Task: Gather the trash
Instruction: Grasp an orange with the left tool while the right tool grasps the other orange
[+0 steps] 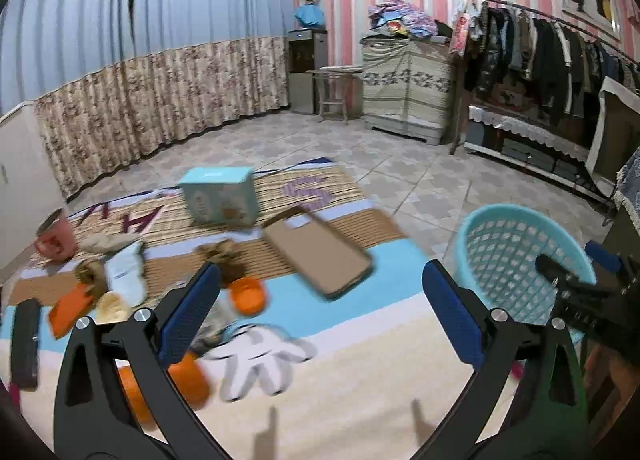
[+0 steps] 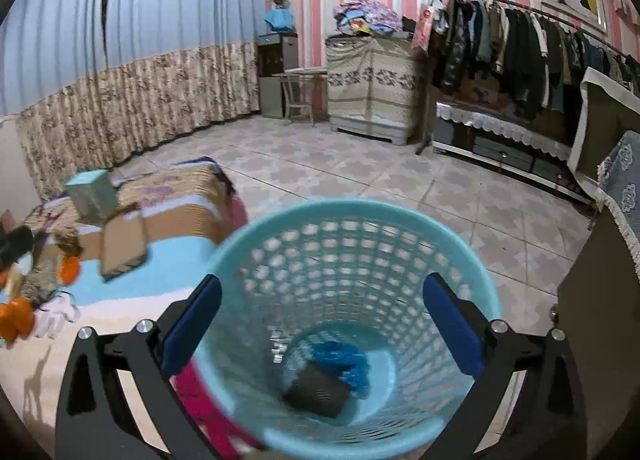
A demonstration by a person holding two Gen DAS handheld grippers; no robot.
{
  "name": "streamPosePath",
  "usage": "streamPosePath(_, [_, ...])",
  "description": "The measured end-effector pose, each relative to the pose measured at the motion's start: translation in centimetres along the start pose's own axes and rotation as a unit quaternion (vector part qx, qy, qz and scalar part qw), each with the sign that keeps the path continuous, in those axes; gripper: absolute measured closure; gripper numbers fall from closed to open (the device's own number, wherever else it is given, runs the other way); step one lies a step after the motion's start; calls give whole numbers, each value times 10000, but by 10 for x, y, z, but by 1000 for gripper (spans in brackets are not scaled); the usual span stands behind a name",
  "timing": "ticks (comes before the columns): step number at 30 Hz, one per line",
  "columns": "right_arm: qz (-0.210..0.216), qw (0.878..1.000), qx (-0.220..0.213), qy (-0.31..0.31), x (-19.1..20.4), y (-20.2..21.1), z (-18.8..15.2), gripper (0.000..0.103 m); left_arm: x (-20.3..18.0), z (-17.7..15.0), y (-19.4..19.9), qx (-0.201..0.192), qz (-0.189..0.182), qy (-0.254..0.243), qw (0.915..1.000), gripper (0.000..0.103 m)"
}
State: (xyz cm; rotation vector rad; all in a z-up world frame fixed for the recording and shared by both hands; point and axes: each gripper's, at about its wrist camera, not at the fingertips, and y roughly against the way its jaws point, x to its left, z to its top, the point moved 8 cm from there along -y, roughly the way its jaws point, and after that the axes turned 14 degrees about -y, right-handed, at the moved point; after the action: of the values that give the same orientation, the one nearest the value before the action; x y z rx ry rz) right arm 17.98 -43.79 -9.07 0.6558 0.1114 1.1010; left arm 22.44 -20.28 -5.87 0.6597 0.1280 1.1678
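Dark trash (image 2: pixel 318 394) (in basket (image 2: pixel 280 220)) lies beneath spread fingers (image 2: pixel 454 326).

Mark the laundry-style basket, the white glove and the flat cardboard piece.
blue plastic basket (image 2: pixel 400 220): right wrist view, far rim.
white glove (image 1: pixel 260 360): left wrist view, palm.
flat cardboard piece (image 1: pixel 316 252): left wrist view, middle of its top face.

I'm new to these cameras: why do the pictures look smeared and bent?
Left wrist view: the white glove and cardboard piece are motion-smeared, while the far clothes rack stays sharper. Right wrist view: the basket rim blurs, walls bow from the fisheye lens, and corners go dark.
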Motion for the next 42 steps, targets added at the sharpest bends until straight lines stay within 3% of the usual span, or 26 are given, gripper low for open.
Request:
streamPosePath(9, [611, 9968, 479, -179, 85, 9, -25, 5, 92, -66, 19, 351, 628, 193, 9972, 5])
streamPosePath(14, [584, 9963, 626, 55, 131, 8, -43, 5, 122, -97, 20, 502, 795, 427, 9947, 6])
streamPosePath(18, [571, 9961, 670, 97, 151, 9, -52, 5, 125, -124, 9, 805, 684, 355, 9938, 6])
streamPosePath(20, [547, 9955, 743, 202, 154, 7, -60, 5, 126, -135, 1, 1045, 397, 532, 9923, 6])
streamPosePath(27, [541, 9967, 450, 397, 150, 15, -64, 5, 131, -140, -3, 1071, 64, 918, 9900, 6])
streamPosePath(29, [630, 9966, 464, 237, 147, 15, -63, 5, 127, -140, -6, 1117, 2, 869, 9899, 11])
streamPosePath(35, [830, 9940, 714, 11, 149, 10, -71, 5, 118, -142, -14, 1213, -434, 849, 9880, 40])
streamPosePath(37, [922, 9927, 773, 20, 156, 11, -75, 5, 115, -140, -12, 1148, -616, 841, 9879, 56])
streamPosePath(42, [1101, 9896, 907, 173, 177, 14, -89, 5, 121, -135, -2, 1088, -830, 952, 9860, 63])
